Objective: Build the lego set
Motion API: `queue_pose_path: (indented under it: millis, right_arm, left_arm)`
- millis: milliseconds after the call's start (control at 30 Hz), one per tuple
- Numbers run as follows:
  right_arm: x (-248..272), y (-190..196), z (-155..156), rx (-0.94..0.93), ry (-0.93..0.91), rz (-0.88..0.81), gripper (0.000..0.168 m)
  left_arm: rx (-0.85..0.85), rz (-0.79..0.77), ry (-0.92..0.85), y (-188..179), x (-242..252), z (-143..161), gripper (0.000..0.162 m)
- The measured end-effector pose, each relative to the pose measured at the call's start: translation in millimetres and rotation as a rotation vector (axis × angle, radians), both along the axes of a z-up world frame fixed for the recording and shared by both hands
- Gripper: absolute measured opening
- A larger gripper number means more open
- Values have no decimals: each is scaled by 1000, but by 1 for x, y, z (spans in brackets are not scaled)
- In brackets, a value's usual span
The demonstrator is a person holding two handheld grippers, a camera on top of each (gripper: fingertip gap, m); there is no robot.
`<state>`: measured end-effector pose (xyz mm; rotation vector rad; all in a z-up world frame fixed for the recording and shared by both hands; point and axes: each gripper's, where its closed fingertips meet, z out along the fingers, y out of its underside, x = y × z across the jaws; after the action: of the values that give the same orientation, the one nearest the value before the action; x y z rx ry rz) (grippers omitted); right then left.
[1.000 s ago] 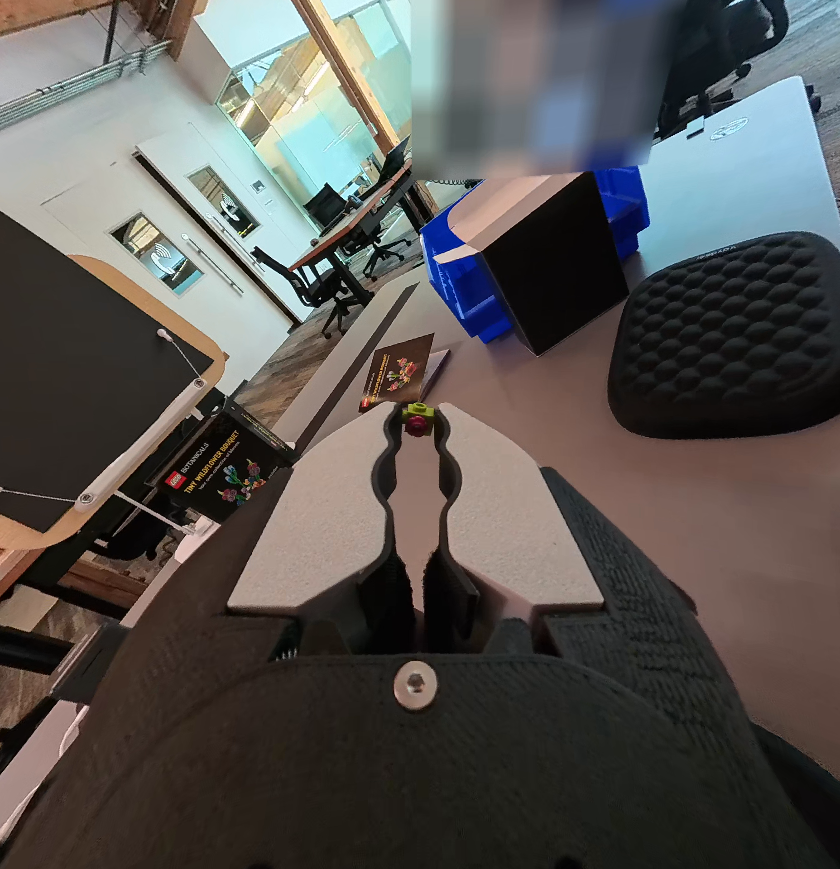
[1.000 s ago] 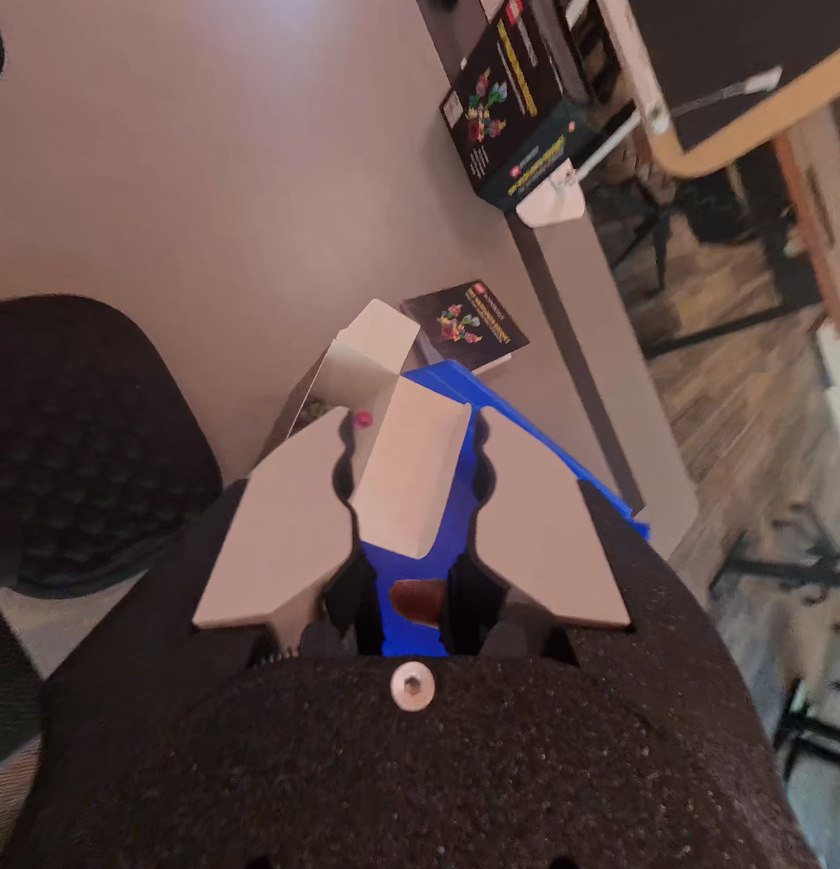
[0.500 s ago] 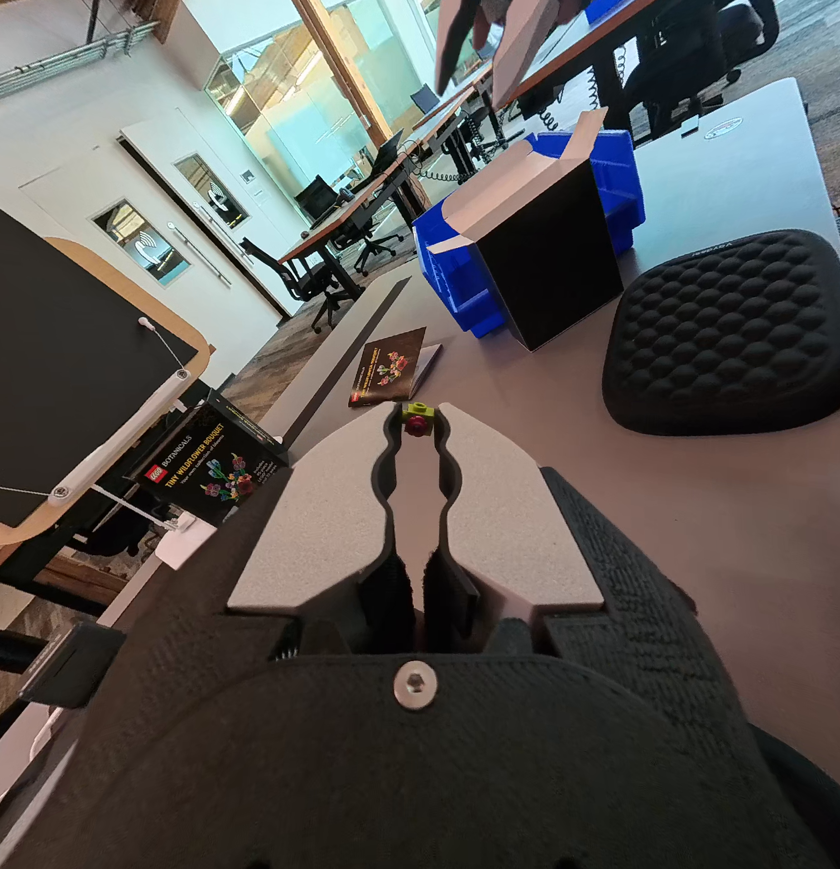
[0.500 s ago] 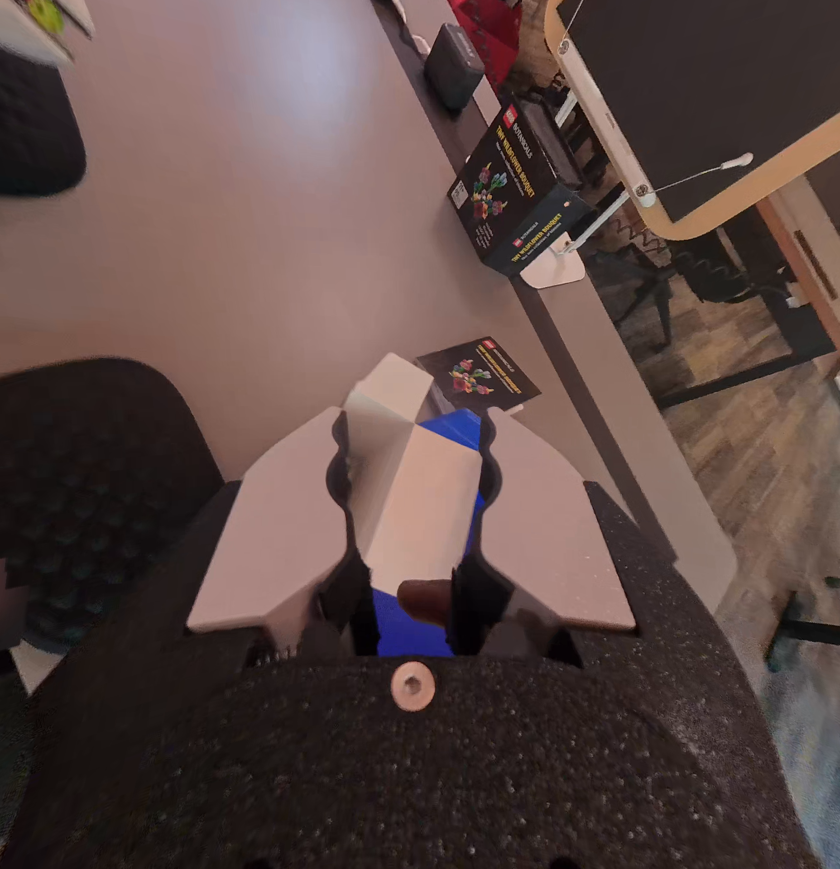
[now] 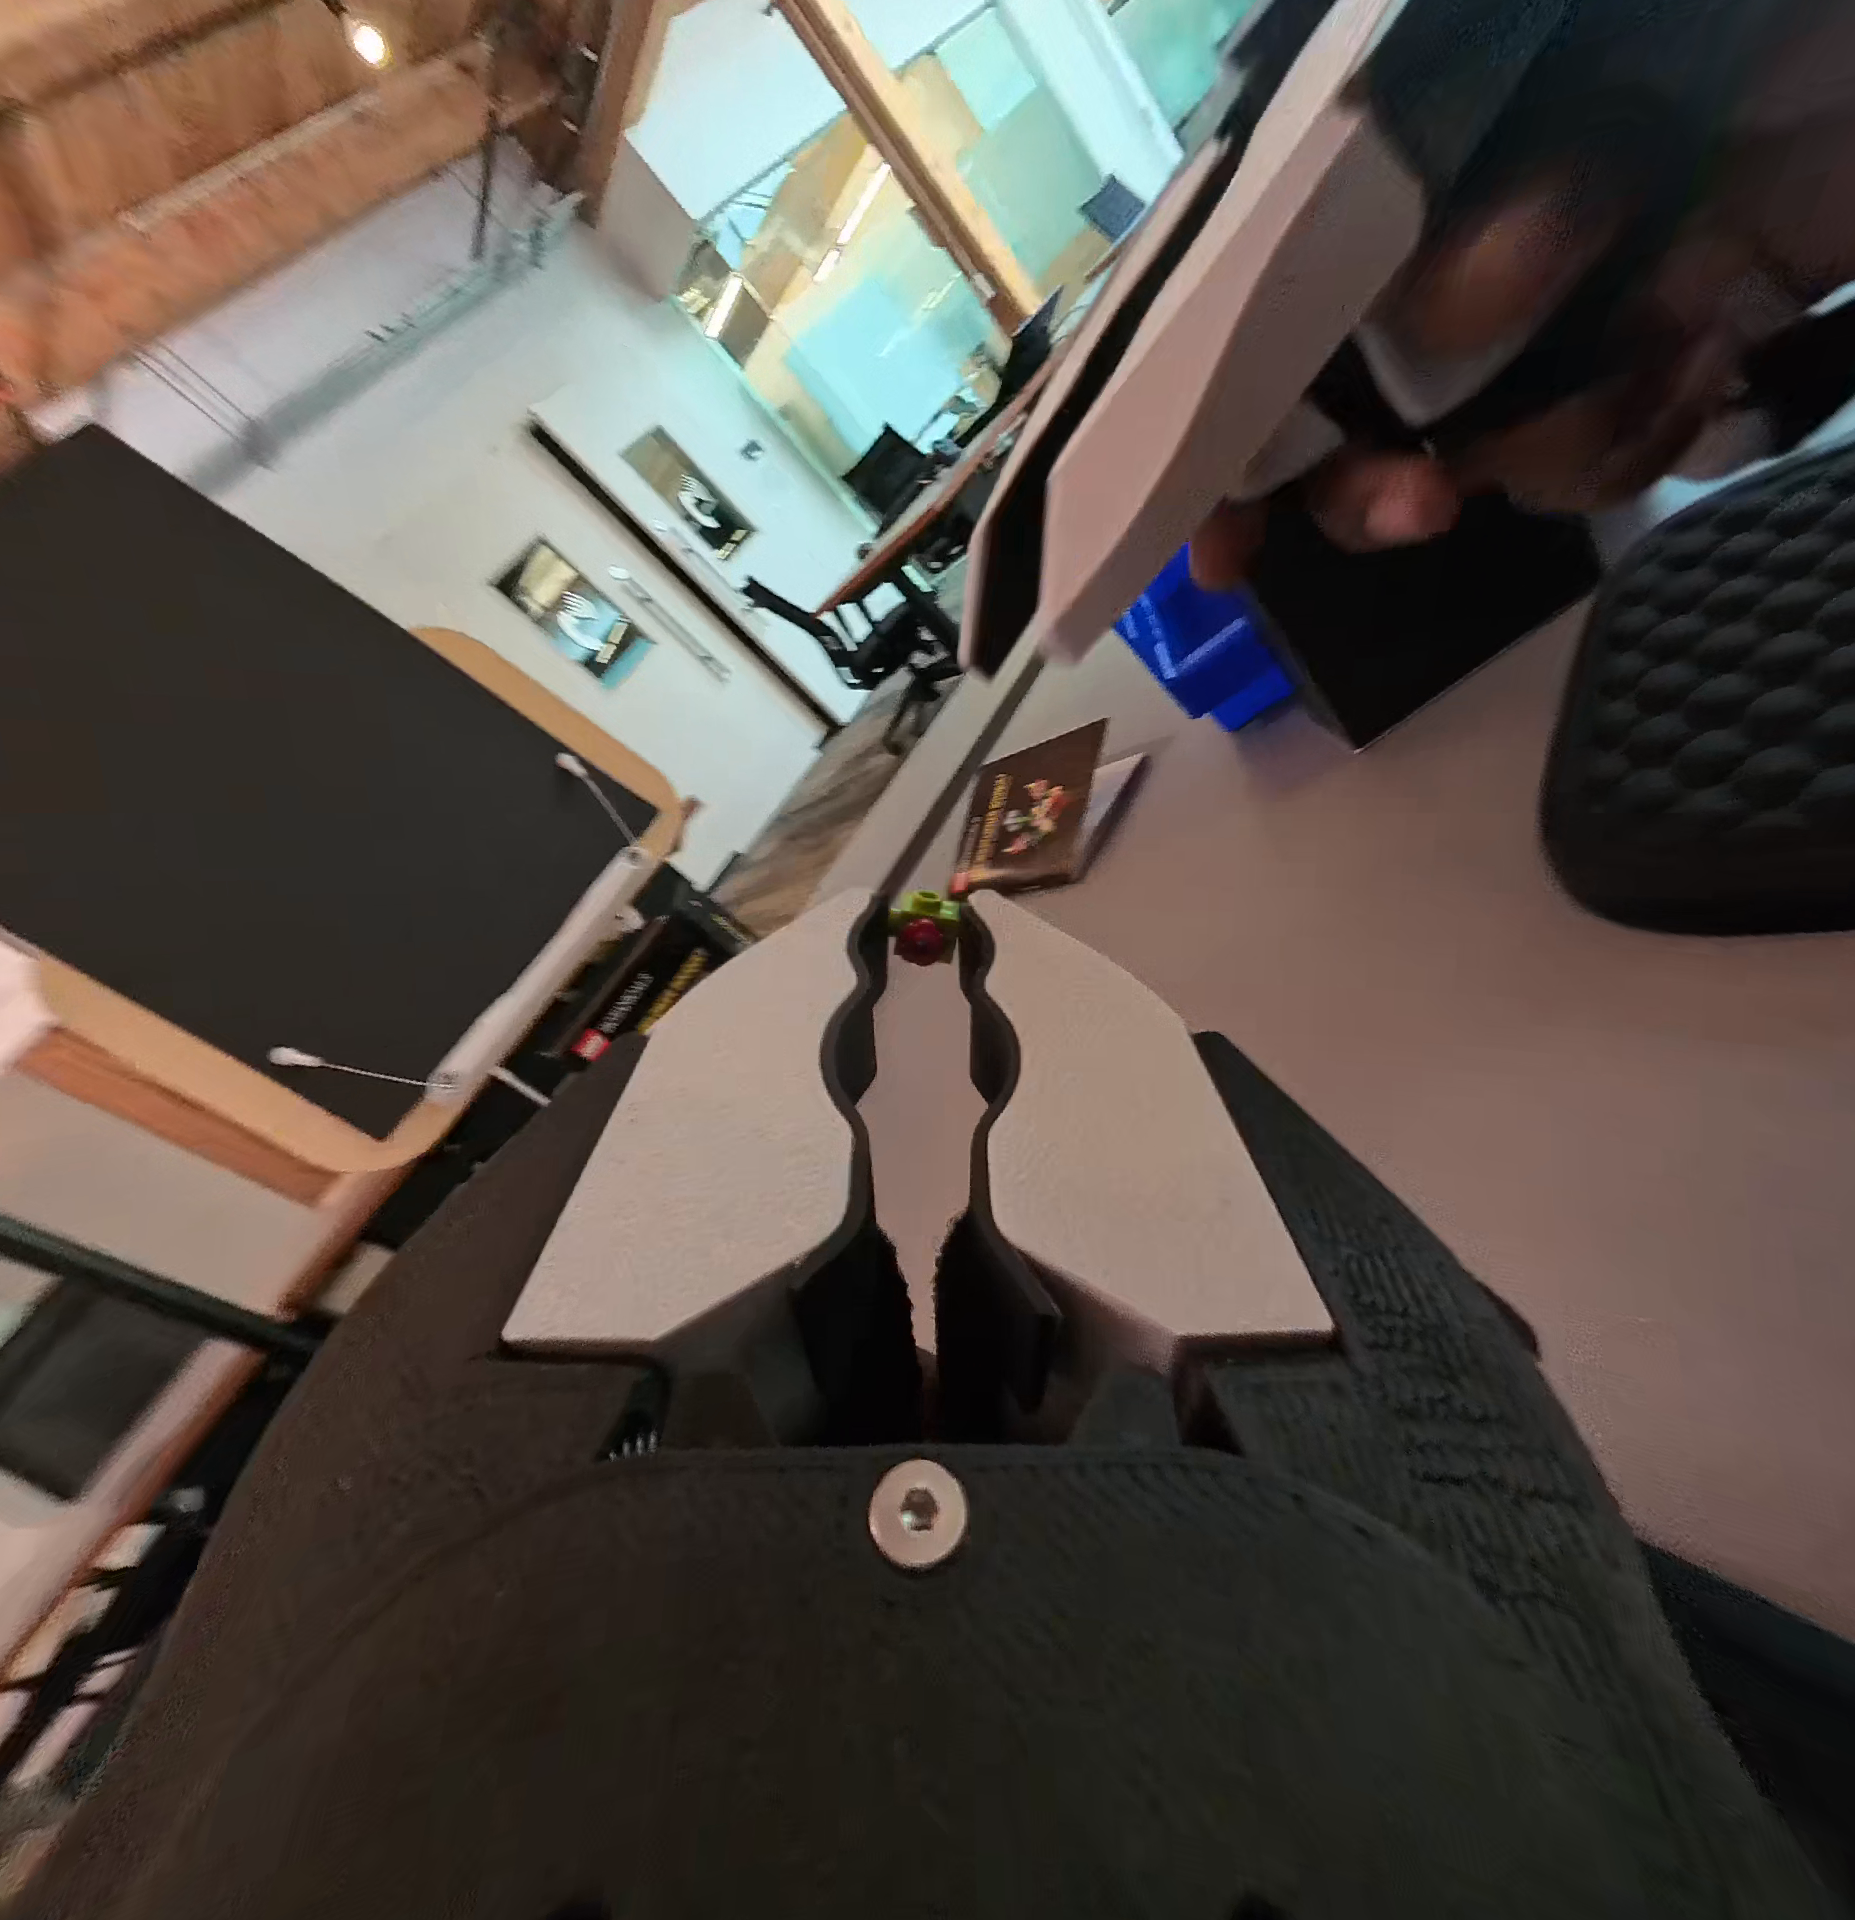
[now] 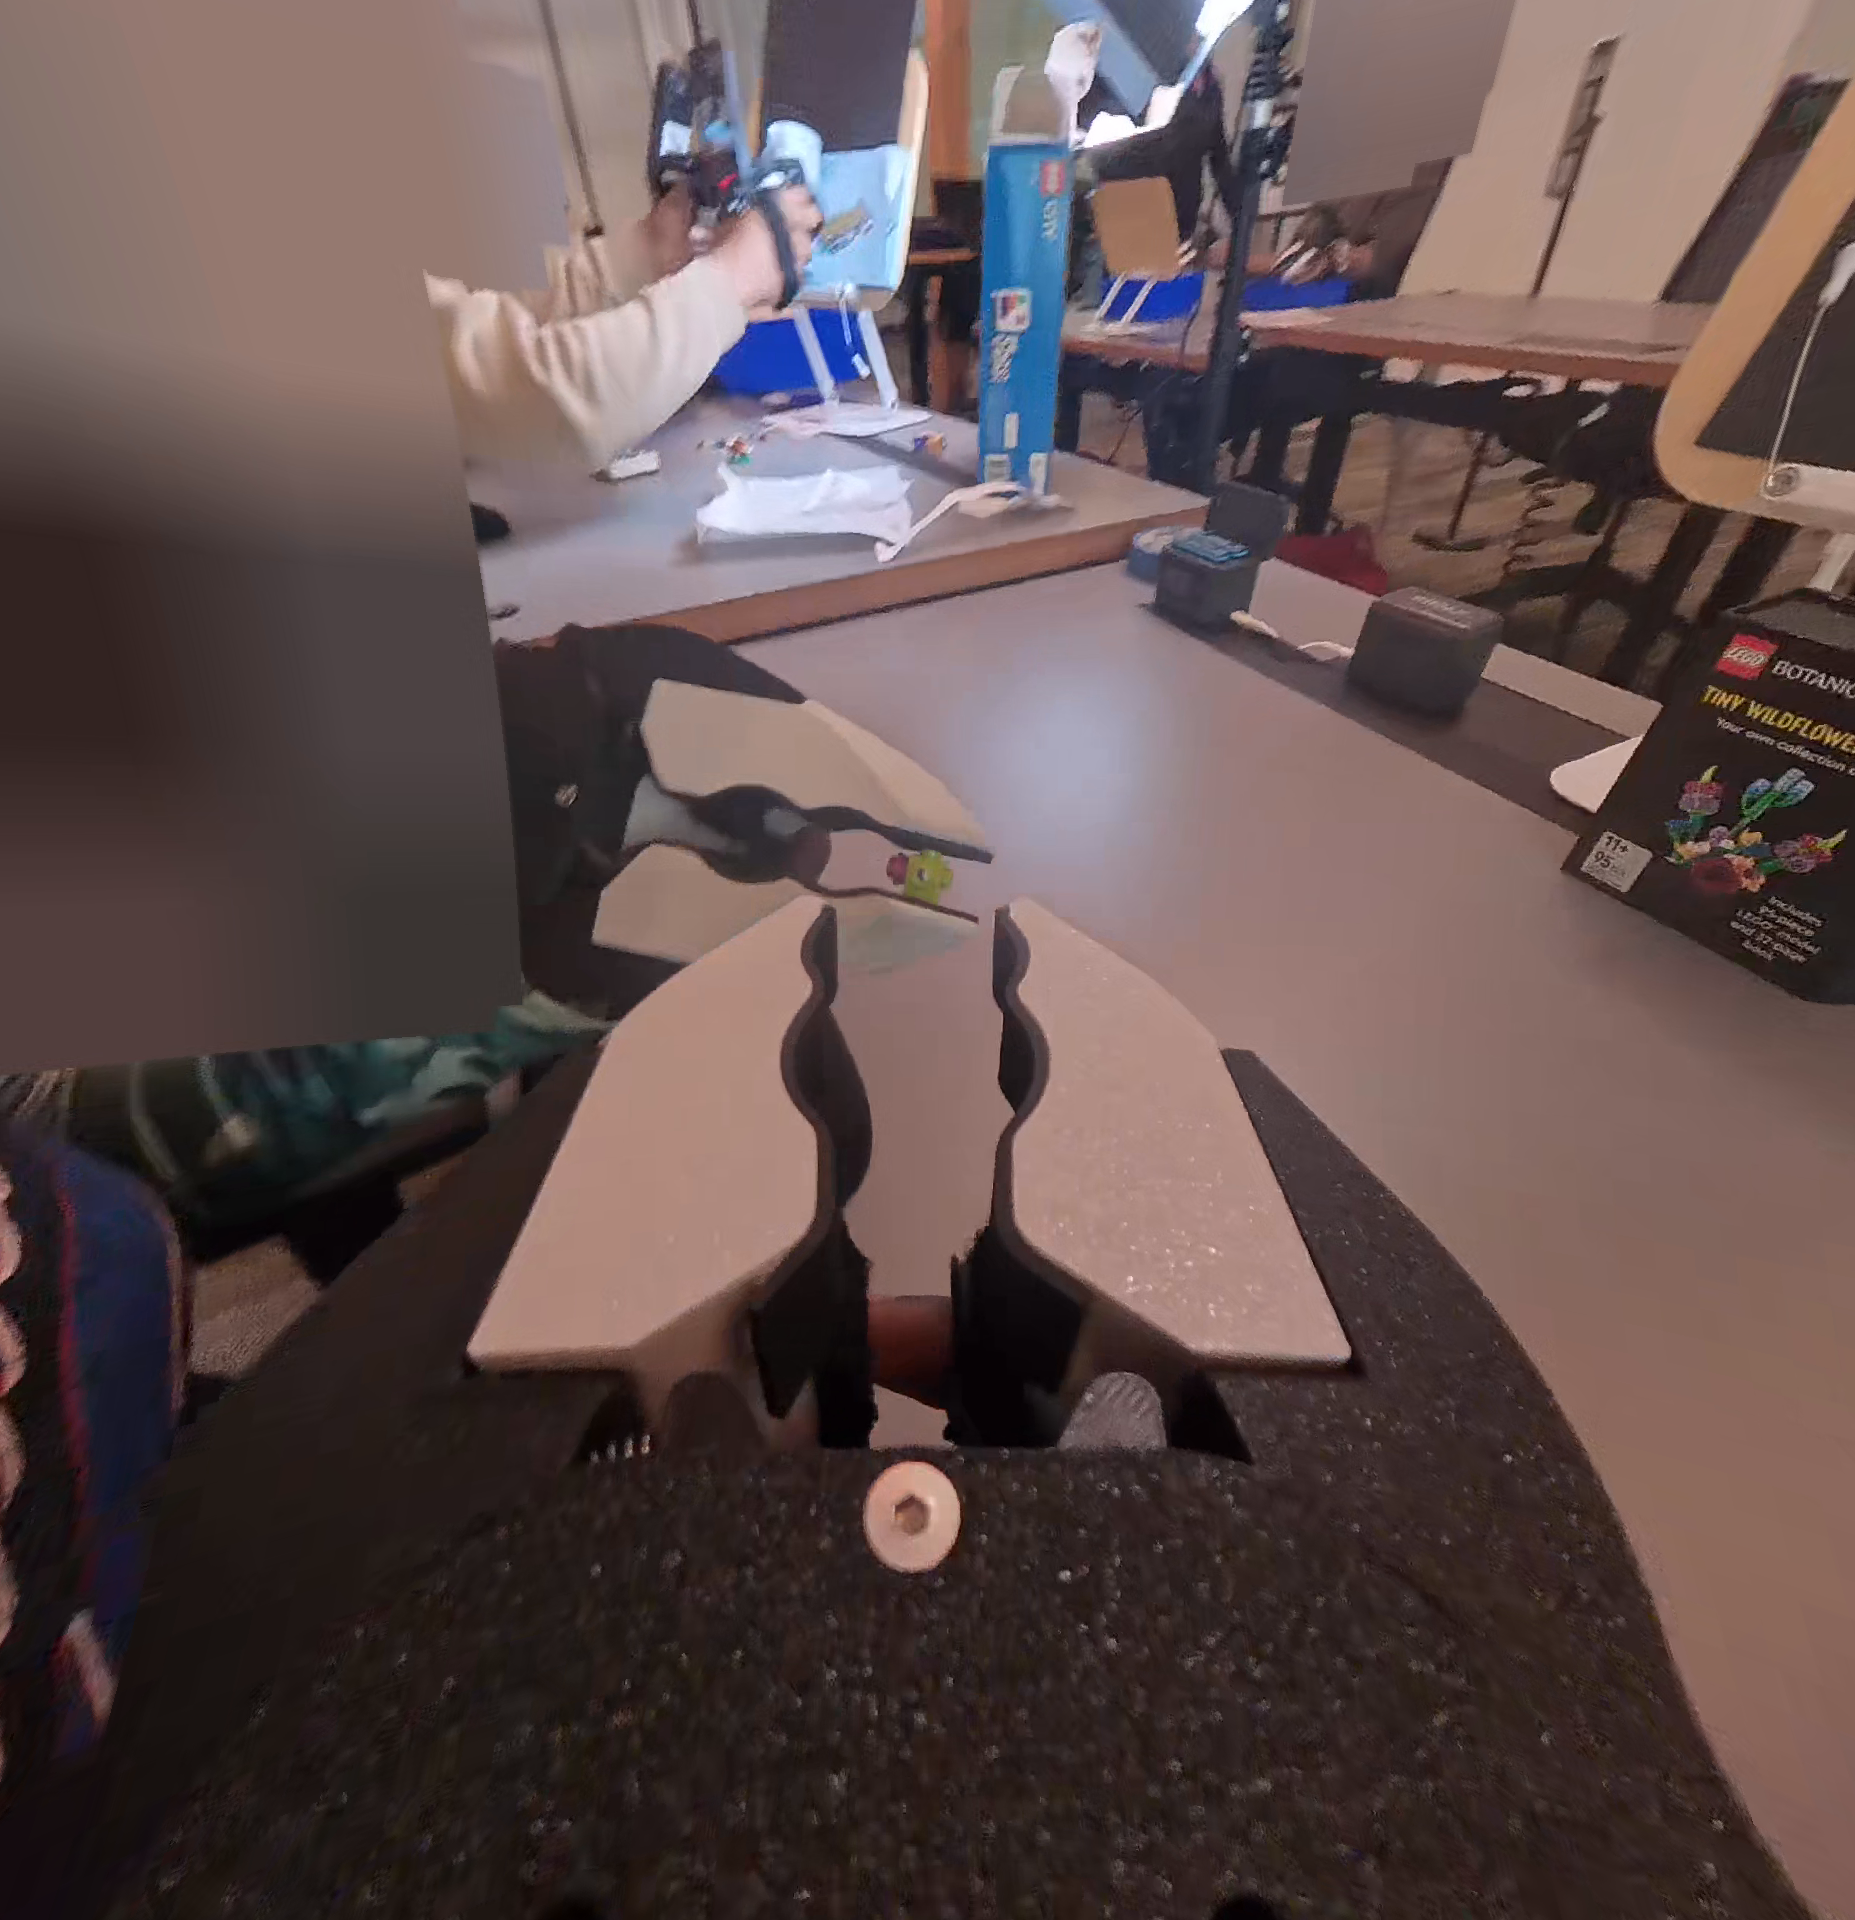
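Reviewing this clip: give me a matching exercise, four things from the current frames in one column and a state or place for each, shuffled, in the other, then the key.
Things:
1. left gripper
2. right gripper
3. instruction booklet
4. lego set box

States or places:
A. lying flat on the table, near the blue bin
B. open, nothing between the fingers
C. standing upright near the table's far edge
D. shut on the small green and red lego piece

Pairs: 1-D, 2-B, 3-A, 4-C
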<state>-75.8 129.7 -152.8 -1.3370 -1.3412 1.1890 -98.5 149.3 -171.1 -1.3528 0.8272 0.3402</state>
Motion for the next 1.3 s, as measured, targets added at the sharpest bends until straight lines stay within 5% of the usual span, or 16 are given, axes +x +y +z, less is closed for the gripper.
queue_pose_path:
  millis: [400,633,833,1167,1300]
  right_arm:
    - [-24,-4,-11,-118,20,-9,13]
    - [-5,-26,13,-795,214,485,12]
    - [-2,-34,10,-1040,212,684,12]
    - [-2,-39,8,-976,149,697,12]
    - [-13,-5,2,-596,205,328,23]
  left_arm:
    - [57,15,109,-4,8,5,13]
    - [88,-309,-119,-30,26,25,26]
    - [90,-403,-140,-42,32,29,23]
    - [36,-403,-95,-44,32,22,12]
    - [47,-204,-37,-29,12,20,11]
